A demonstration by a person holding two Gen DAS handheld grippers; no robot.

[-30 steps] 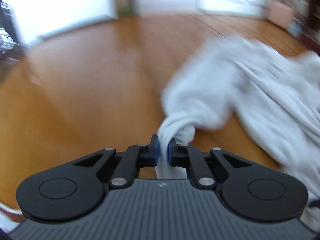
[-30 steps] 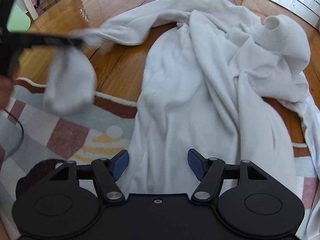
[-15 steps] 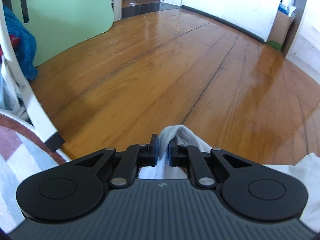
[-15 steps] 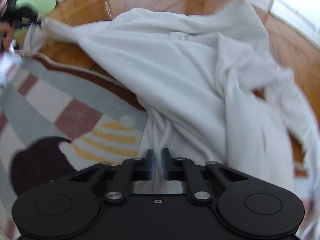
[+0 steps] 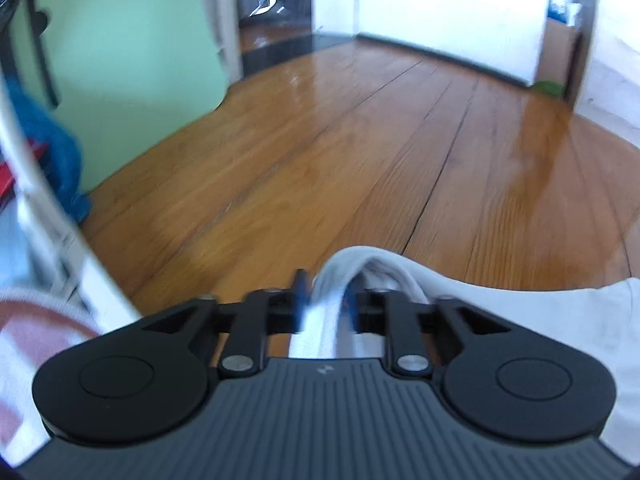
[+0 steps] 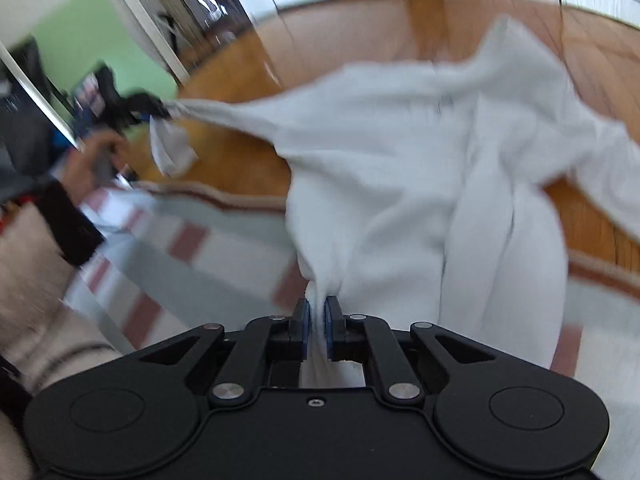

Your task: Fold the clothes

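A white long-sleeved garment lies half on the wooden floor and half on a patterned rug. My right gripper is shut on a bunched fold of its body, lifted off the rug. Its sleeve stretches left to my left gripper, where the cuff hangs loose. In the left wrist view the left gripper has its jaws opening; the sleeve still lies between them, and the pads stand apart. More of the garment trails to the right.
A person's hand and dark sleeve hold the left gripper. A green panel, a white frame leg and blue fabric stand at the left. Bare floorboards stretch ahead to a white wall and doorway.
The left gripper carried the sleeve out to the left, and its jaws have now parted. The right gripper shut on the garment's body and raised it, pulling the cloth taut.
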